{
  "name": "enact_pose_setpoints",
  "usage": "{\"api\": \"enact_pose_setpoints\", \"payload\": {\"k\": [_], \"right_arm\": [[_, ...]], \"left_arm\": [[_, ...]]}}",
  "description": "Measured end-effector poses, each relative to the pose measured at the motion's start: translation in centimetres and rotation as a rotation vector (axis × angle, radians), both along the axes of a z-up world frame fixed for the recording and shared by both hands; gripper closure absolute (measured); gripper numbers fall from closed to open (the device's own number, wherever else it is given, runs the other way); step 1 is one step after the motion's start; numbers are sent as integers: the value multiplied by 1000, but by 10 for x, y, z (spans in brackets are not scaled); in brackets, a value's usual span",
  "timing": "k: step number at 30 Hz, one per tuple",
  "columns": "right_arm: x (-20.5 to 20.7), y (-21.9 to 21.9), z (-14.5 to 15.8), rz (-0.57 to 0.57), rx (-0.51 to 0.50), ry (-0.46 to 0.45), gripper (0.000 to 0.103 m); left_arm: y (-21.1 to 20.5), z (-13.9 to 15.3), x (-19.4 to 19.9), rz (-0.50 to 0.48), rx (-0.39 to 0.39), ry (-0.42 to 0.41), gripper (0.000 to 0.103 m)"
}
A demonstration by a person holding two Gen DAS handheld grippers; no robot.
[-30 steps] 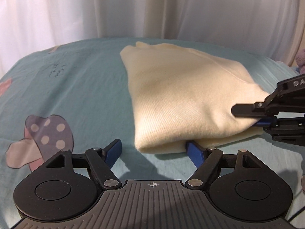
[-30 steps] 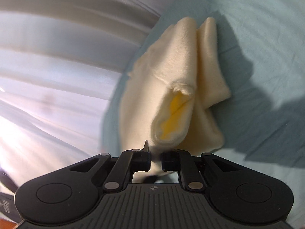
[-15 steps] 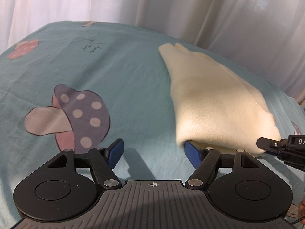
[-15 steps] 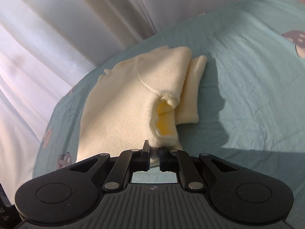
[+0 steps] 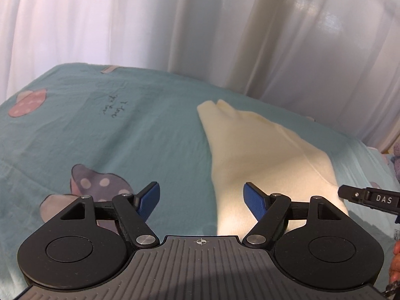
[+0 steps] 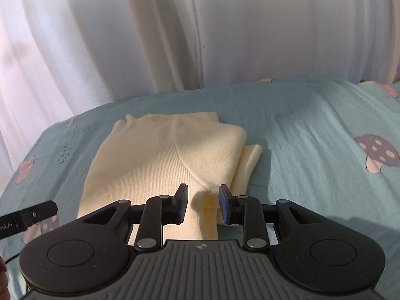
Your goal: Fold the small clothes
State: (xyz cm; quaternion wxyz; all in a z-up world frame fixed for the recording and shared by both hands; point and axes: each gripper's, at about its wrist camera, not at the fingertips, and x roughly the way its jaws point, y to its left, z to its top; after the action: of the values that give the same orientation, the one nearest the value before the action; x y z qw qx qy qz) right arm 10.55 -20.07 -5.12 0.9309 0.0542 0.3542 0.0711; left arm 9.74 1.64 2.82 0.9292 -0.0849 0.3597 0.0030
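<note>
A cream knitted garment (image 5: 262,155) lies folded flat on the teal bed sheet (image 5: 125,135). In the right wrist view the garment (image 6: 155,160) fills the middle, with a folded sleeve at its right side. My left gripper (image 5: 201,196) is open wide and empty, just above the garment's near left edge. My right gripper (image 6: 203,197) is open and empty, its jaws standing apart over the garment's near edge. The right gripper's finger shows in the left wrist view (image 5: 370,197); the left gripper's finger shows in the right wrist view (image 6: 27,215).
The sheet has mushroom prints (image 5: 97,187) (image 6: 377,152) and small handwriting print (image 5: 113,107). White curtains (image 5: 200,25) hang behind the bed's far edge. A greyish soft object (image 5: 396,152) sits at the far right edge.
My right gripper has opened and let go of the garment's edge, which now lies flat. Both grippers have lifted and drawn back from the garment.
</note>
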Motion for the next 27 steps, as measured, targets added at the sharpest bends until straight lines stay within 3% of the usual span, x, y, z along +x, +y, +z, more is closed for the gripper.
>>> {"api": "enact_pose_setpoints", "payload": {"k": [3, 7, 9, 13, 19, 23, 26, 27], "right_arm": [[5, 11, -16, 11, -140, -6, 75], [6, 12, -20, 37, -190, -17, 74], [8, 14, -21, 41, -218, -15, 74], [10, 7, -26, 30, -195, -32, 67], [-11, -2, -18, 22, -187, 15, 53], [-36, -3, -17, -15, -132, 157, 20], [-59, -3, -20, 27, -48, 213, 3], [-65, -2, -21, 34, -32, 230, 4]], "left_arm": [[-13, -7, 25, -24, 34, 14, 24], [-24, -23, 56, -31, 73, 60, 24], [-27, -35, 66, -32, 101, 90, 19], [-22, -45, 68, -21, 69, 98, 10], [-11, -48, 40, -23, 69, 127, 9], [-15, -48, 6, -28, 75, 161, 10], [-26, -45, -24, -114, 103, 185, 9], [-28, -45, -31, -126, 118, 192, 9]]}}
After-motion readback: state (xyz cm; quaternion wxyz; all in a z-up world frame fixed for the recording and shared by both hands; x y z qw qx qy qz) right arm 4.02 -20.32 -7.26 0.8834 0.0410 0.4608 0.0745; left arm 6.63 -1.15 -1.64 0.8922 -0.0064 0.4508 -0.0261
